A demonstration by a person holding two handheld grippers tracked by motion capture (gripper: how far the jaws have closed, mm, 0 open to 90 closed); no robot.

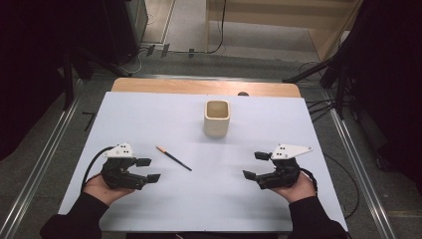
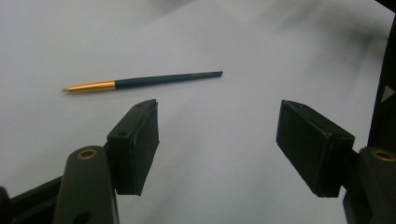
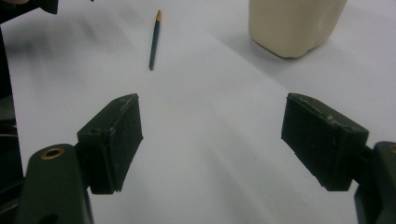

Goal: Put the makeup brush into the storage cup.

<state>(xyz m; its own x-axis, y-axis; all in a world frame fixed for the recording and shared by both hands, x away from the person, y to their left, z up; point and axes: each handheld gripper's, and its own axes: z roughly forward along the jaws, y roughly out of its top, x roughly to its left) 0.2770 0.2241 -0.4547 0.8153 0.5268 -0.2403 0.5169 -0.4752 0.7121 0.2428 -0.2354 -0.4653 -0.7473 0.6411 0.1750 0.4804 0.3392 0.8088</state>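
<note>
High view: a pen (image 1: 173, 158) is seen lying flat on the white table (image 1: 149, 114), its gold tip pointing toward 10 o'clock and its dark end toward 4 o'clock. The left claw (image 1: 149, 170) is held low at the near left, jaws spread apart with nothing between them; the pen lies just beside it, at about 1 o'clock from the jaw tips, untouched. The right claw (image 1: 255, 165) is held at the near right, jaws likewise apart and empty, with the pen well apart from it at 9 o'clock. A cream cup (image 1: 217, 118) stands upright at 12 o'clock from the table's middle, beyond the pen.

In the left gripper view, the pen (image 2: 144, 81) is shown lying crosswise at 11 o'clock above the gap of the left claw (image 2: 219, 144).

In the right gripper view, the pen (image 3: 155, 39) is found at 11 o'clock and the cup (image 3: 294, 25) at 1 o'clock from the right claw (image 3: 212, 144).
</note>
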